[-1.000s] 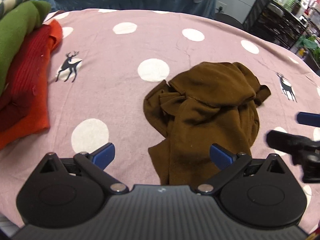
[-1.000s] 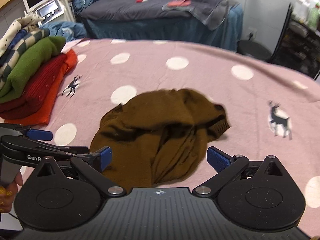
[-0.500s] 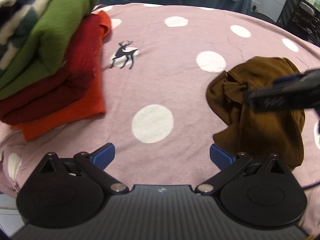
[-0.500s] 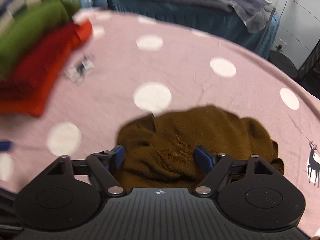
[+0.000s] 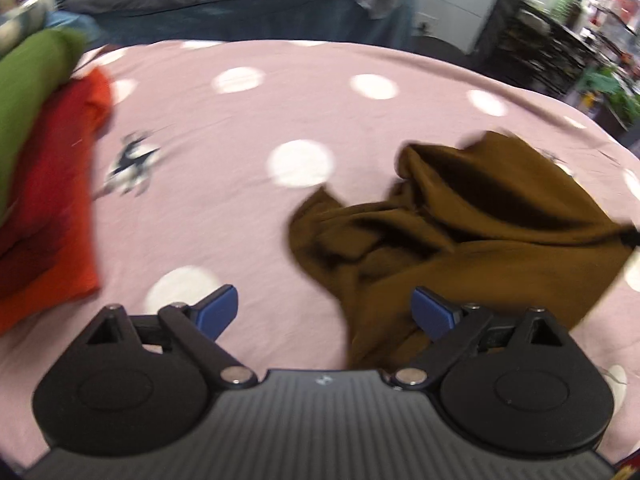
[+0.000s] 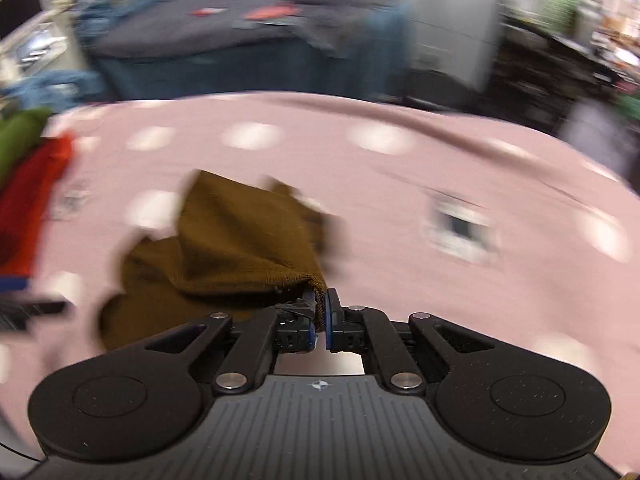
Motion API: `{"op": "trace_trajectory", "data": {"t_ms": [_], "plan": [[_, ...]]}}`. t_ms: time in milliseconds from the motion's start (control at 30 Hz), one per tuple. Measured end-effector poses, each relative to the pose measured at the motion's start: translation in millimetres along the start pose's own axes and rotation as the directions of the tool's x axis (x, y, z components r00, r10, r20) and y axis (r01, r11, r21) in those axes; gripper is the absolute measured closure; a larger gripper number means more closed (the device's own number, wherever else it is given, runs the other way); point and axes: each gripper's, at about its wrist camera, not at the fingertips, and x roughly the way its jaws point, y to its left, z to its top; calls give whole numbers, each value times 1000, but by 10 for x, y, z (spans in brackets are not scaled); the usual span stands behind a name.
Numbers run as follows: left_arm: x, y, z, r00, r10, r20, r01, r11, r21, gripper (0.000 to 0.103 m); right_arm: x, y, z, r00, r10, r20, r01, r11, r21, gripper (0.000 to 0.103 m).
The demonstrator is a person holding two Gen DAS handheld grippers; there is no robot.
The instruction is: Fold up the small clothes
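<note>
A crumpled brown garment [image 5: 472,236] lies on the pink spotted cloth [image 5: 224,216]. My right gripper [image 6: 321,312] is shut on an edge of the brown garment [image 6: 240,248] and lifts that edge off the cloth. In the left wrist view the garment stretches up to the right, where the right gripper's tip [image 5: 632,236] shows at the frame edge. My left gripper [image 5: 324,312] is open and empty, just in front of the garment's near left side.
A stack of folded clothes, green [image 5: 28,92] on dark red and orange [image 5: 68,208], sits at the left. A dark blue bed [image 5: 224,4] stands beyond the table. Black shelving [image 5: 560,48] is at the far right.
My right gripper has closed on the garment's edge and pulled it up and to the right. My left gripper has swung back toward the garment, still open.
</note>
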Motion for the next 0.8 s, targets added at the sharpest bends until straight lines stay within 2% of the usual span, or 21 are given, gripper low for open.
{"op": "trace_trajectory", "data": {"t_ms": [67,133,267,300,367,400,433,500,533,567,600,700,733,767,800], "plan": [[70,-145,69,1000,-13,-8,14,999,49,15,-96,-432,-236,994,-101,-46,104,992,66,98],[129,-285,129,1000,-18,-15,20,995,100,20,-145,-749,-482,979,-175,-107,188,975,122,98],[211,-518,249,1000,-14,-11,15,983,184,20,-159,-1031,-822,950,-240,-199,279,940,196,95],[231,-560,281,1000,-11,-10,13,981,194,20,-149,-1015,-851,949,-239,-205,284,931,228,90],[258,-631,340,1000,-13,-18,16,979,201,16,-204,-949,-855,956,-241,-169,280,921,271,63],[290,-650,378,999,-23,-32,29,979,203,16,-234,-872,-821,962,-238,-136,267,926,268,56],[325,-681,405,999,-32,-39,39,979,201,16,-254,-820,-772,968,-230,-102,249,935,254,42],[418,-754,451,997,-61,-51,71,974,214,15,-284,-650,-644,979,-202,-29,204,955,217,36],[492,-805,464,994,-81,-69,95,967,236,15,-272,-577,-587,986,-168,0,164,967,196,30],[567,-867,462,992,-89,-85,108,959,263,15,-235,-517,-522,993,-116,17,111,978,176,19],[637,-940,437,992,-81,-100,108,949,298,15,-175,-462,-450,999,-44,21,40,986,159,14],[813,-1101,333,992,-41,-121,87,913,399,19,42,-216,-265,987,158,25,-159,984,85,13],[871,-1127,299,989,-47,-141,102,903,417,34,124,-94,-209,980,199,17,-199,979,42,13],[928,-1136,269,983,-58,-172,127,897,424,62,235,23,-161,974,227,-3,-227,974,-4,13],[962,-1134,244,977,-65,-201,146,895,421,72,356,136,-95,970,243,-29,-244,969,-50,13]]}}
